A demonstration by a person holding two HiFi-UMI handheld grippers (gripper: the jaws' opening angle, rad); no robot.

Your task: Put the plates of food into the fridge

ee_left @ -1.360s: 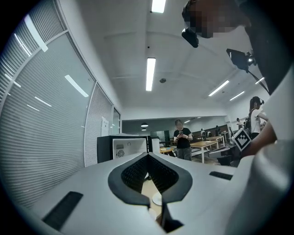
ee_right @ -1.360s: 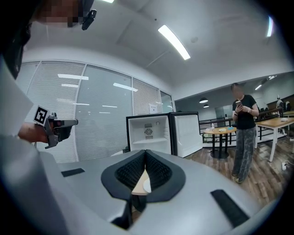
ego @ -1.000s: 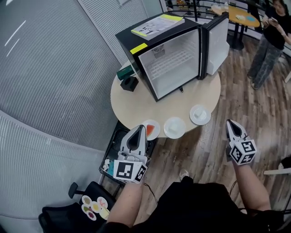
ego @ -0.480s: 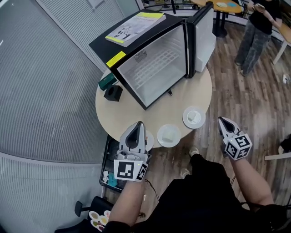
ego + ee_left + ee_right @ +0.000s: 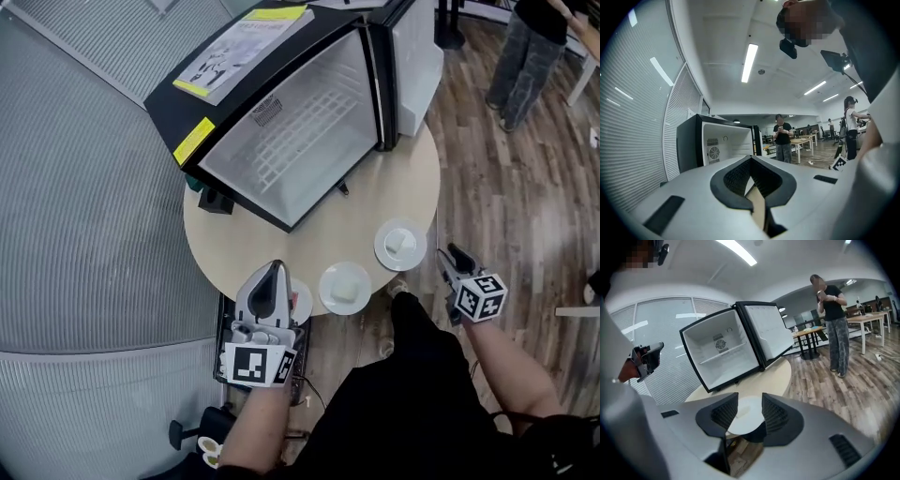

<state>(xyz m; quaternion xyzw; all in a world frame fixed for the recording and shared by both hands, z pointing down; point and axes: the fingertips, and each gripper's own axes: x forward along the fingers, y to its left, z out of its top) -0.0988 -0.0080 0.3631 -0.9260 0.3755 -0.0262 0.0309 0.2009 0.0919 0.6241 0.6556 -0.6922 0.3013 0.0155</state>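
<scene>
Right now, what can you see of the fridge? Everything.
The fridge is a small black box with a white inside, standing upright on the round table. Its door is swung wide open, to the right in the head view. One wire shelf spans the inside, a round vent sits in the back wall, and no food shows inside. A yellow label marks the top edge, and a booklet lies on top.

Open-plan office: wood-plank floor (image 5: pixel 506 187), a round pale table (image 5: pixel 367 201) beside a slatted grey wall (image 5: pixel 84 169), possibly blinds, under ceiling strip lights (image 5: pixel 750 56).
</scene>
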